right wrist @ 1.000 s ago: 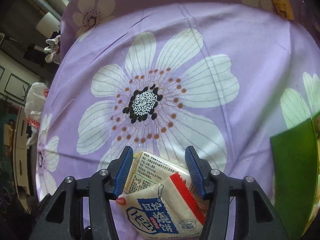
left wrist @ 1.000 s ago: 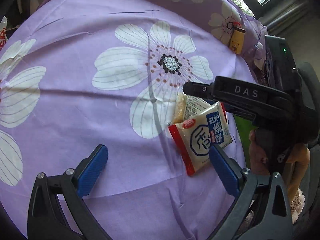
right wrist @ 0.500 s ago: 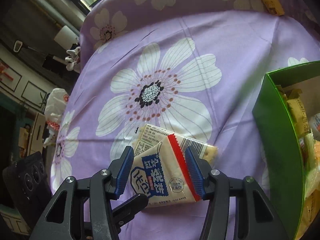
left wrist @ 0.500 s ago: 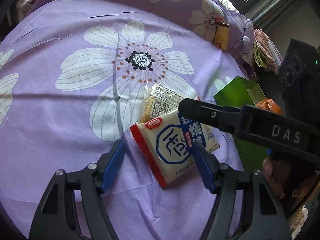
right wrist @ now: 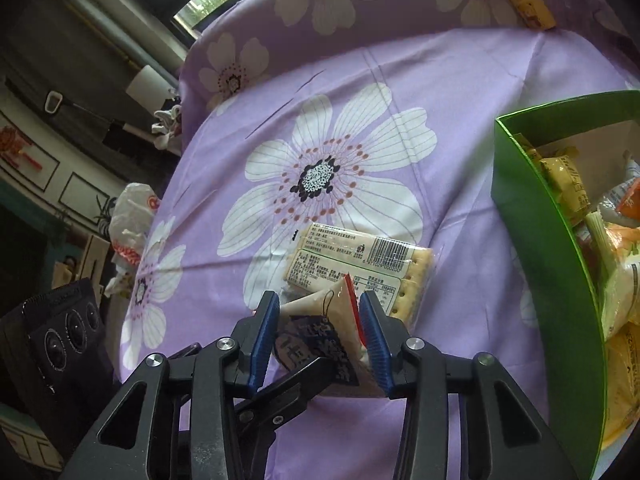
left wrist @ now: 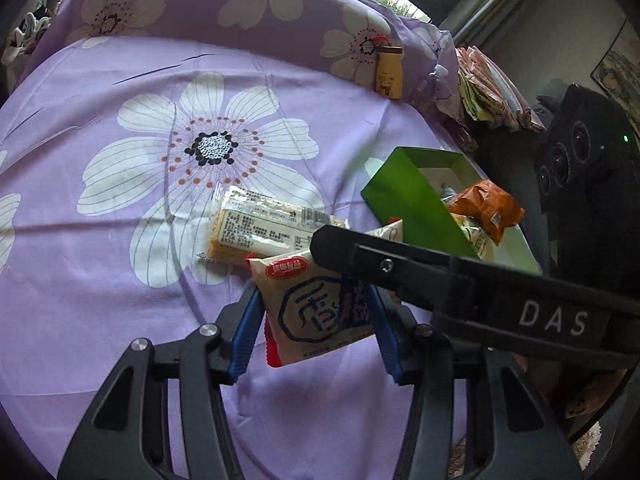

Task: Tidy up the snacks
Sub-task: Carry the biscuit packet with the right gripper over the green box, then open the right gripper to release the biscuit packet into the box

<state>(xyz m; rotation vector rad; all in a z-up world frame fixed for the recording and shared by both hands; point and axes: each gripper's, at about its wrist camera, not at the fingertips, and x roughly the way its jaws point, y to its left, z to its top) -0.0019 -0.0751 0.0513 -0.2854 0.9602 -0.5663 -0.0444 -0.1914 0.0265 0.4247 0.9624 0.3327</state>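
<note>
While both of my tongs were squeezing in on it from opposite sides, the white snack packet with the red edge and blue print (left wrist: 316, 312) sat between all four blue pads, bowed up a bit in the middle. My left gripper (left wrist: 314, 322) had its jaws closing, pads flat against the packet's two side edges. My right gripper (right wrist: 322, 336) was closing too, and its pads were pinching the same packet so the wrapper bunched into a ridge between them. In the left wrist view the right tool's black arm crossed over the packet's upper right corner, so I couldn't see that corner at all.

Just behind the packet, touching or tucked under its far edge, a clear pack of crackers (right wrist: 356, 258) lay label side up with the barcode showing, flat on the purple flowered cloth (left wrist: 100, 280). It was right on the lower petals of the big white flower.

Off to the right of both snacks stood the green box (right wrist: 532, 216), open on top and already stuffed with other snacks, including an orange bag (left wrist: 486, 204) poking up over the rim. Well beyond all that, up against the raised back fold of the cloth, a small yellow pack (left wrist: 388, 70) was propped.
</note>
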